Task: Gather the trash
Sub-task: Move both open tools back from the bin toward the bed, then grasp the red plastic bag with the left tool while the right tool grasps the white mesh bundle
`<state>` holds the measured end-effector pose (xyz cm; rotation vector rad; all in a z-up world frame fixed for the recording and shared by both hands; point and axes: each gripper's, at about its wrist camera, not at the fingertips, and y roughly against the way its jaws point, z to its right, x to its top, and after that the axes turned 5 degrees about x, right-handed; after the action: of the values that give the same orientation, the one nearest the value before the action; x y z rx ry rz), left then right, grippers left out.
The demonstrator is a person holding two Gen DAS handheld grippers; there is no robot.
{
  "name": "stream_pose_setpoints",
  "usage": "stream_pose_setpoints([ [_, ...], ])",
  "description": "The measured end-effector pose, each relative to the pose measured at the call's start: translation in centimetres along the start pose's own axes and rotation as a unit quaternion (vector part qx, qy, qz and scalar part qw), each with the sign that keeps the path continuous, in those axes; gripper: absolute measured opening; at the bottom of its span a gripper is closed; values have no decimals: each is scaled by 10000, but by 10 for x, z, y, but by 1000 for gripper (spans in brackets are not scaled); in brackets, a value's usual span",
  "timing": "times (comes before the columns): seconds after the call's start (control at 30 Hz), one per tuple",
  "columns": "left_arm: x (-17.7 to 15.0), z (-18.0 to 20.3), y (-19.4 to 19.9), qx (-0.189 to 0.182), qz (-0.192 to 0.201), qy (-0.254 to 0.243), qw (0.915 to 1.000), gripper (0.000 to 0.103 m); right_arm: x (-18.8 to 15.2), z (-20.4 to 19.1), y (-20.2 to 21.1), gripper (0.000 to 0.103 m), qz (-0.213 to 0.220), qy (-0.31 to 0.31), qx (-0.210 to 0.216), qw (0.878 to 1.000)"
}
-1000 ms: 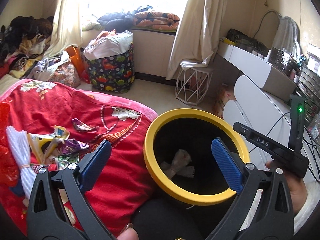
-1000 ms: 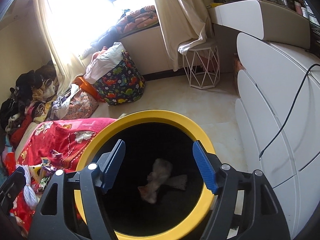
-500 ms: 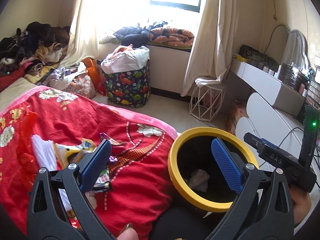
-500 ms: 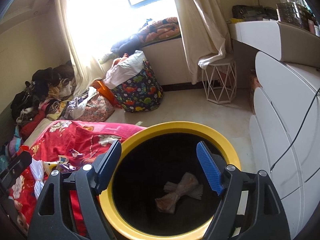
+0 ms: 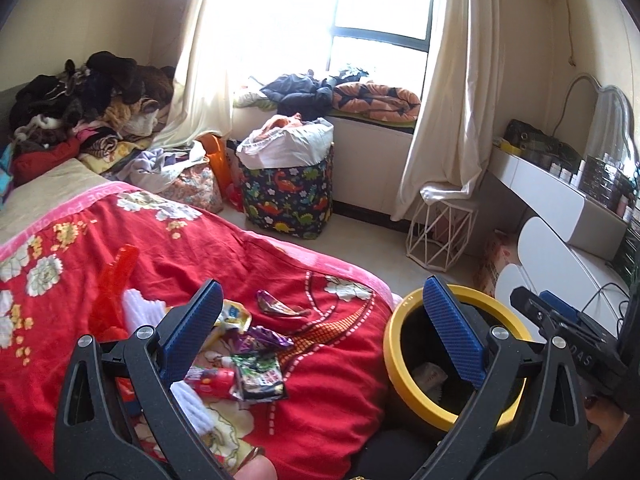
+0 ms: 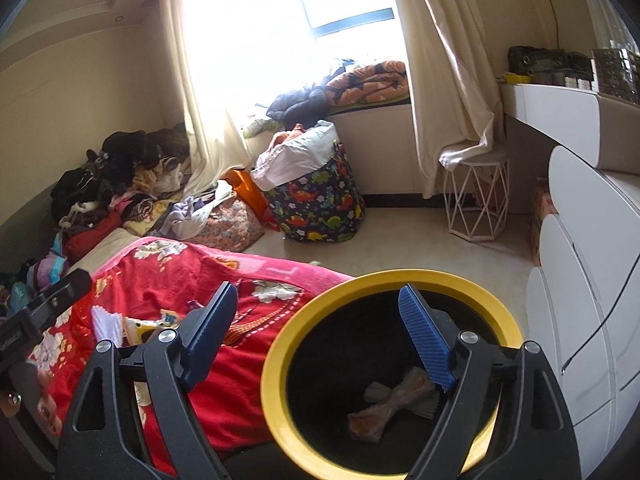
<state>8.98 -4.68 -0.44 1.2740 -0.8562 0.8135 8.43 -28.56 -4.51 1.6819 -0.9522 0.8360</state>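
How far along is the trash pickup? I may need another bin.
Done: one crumpled wrapper lies in the yellow-rimmed bin. In hand: nothing; the left gripper and right gripper are open and empty. Left: several snack wrappers on the red blanket.

Black clamp arms, blue ribbed fingers (image 5: 452,336)

You're in a lived-in bedroom at home.
At lower left you have a bed under a red floral blanket (image 5: 200,248); clothes (image 5: 80,104) pile up at far left, a dinosaur-print laundry basket (image 5: 288,196) stands mid-frame below the curtained window (image 5: 380,12), and a white dressing table with a mirror (image 5: 608,120) fills your right edge.
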Motion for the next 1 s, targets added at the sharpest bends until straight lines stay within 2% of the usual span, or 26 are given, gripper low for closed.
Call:
stream_pose_setpoints([
  [0.4, 7, -33, 10, 331, 187, 234, 9990, 92, -5, -52, 1, 83, -47, 406, 456, 9981],
  [1.0, 10, -89, 15, 833, 173, 674, 9941, 92, -14, -122, -13, 84, -378, 959, 1189, 9875],
])
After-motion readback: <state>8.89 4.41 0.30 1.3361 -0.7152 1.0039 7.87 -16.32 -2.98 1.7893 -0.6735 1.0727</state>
